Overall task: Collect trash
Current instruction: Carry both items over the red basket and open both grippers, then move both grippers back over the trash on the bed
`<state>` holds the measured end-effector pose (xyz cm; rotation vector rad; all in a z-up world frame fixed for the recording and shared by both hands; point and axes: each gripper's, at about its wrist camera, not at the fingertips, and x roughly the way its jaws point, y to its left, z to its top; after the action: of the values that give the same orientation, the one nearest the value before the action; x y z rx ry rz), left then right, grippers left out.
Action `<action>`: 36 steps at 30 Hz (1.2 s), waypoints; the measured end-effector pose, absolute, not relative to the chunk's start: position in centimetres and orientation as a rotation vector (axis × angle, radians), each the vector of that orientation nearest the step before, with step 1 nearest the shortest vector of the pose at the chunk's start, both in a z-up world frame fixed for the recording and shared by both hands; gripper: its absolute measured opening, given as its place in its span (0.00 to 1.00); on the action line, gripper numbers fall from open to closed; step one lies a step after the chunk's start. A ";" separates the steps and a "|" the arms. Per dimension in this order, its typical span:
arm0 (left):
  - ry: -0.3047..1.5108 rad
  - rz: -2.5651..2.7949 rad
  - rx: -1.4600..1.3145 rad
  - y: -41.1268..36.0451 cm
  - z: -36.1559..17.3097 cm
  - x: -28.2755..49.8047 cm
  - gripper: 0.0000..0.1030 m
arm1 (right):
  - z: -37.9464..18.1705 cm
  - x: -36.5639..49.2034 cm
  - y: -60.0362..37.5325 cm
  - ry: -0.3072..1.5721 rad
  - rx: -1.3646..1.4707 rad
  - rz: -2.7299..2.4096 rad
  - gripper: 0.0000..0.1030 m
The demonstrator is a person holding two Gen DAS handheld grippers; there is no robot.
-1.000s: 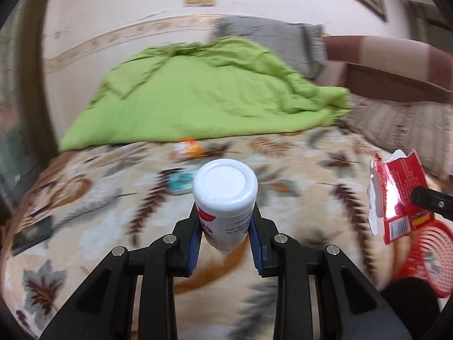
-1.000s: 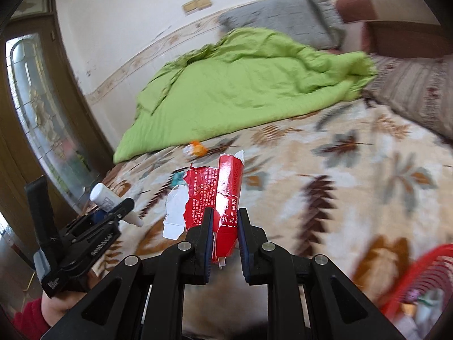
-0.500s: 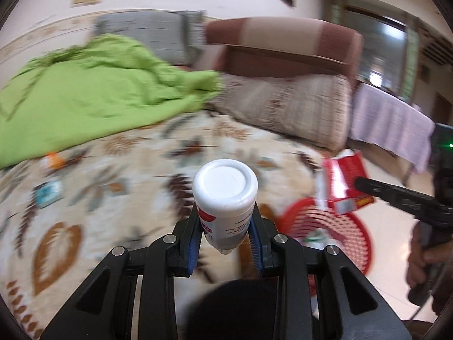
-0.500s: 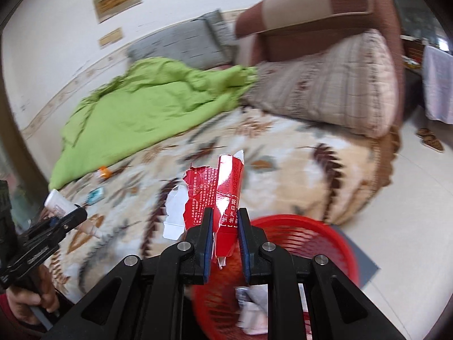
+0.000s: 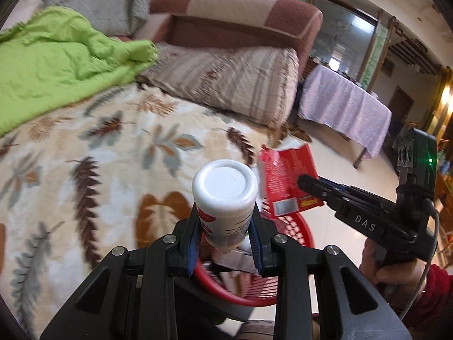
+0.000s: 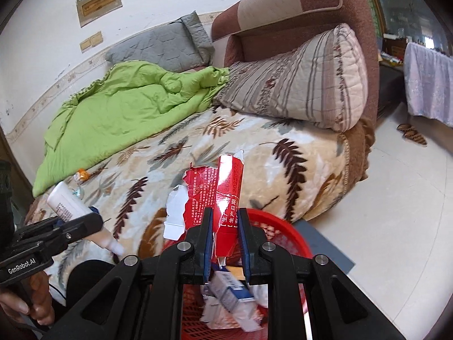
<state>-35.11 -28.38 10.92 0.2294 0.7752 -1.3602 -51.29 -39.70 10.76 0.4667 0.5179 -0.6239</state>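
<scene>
The red basket (image 6: 286, 235), already holding white and blue scraps, stands on the floor against the near edge of the bed (image 6: 283, 153), and both hands have their loads brought to it. The left gripper (image 5: 225, 243) is clamped on a white bottle (image 5: 225, 187) around its body, cap end toward the camera, though its jaws are just beginning to part; it hangs above the basket's bed-side rim, so the bottle looks set to fall inside rather than onto the blanket. The right gripper (image 6: 225, 243) pinches a torn red carton (image 6: 223, 195) flat by its lower end, jaws narrow, with the ragged top sticking up past the basket's far rim; held over the basket's opening this way, it should drop straight in on release. Beyond the basket, an orange scrap (image 6: 81, 174) lies on the bed near the green quilt (image 6: 127, 104), apparently trash not yet gathered
</scene>
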 end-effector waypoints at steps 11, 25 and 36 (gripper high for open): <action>0.808 -1.329 0.202 -28.3 10.7 -33.7 0.65 | 9.5 -53.3 -40.7 0.561 0.486 -0.680 0.51; 0.753 -1.010 0.089 -18.0 12.0 -22.9 0.69 | 12.0 -42.9 -36.0 0.570 0.468 -0.370 0.55; 0.746 -0.588 -0.075 -6.5 10.0 -9.6 0.69 | 12.3 -29.2 -29.5 0.653 0.408 -0.112 0.55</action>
<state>-9.58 -6.50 9.96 -0.0748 0.7462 -0.5880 -29.24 -29.48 12.27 0.4084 0.6529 -0.1118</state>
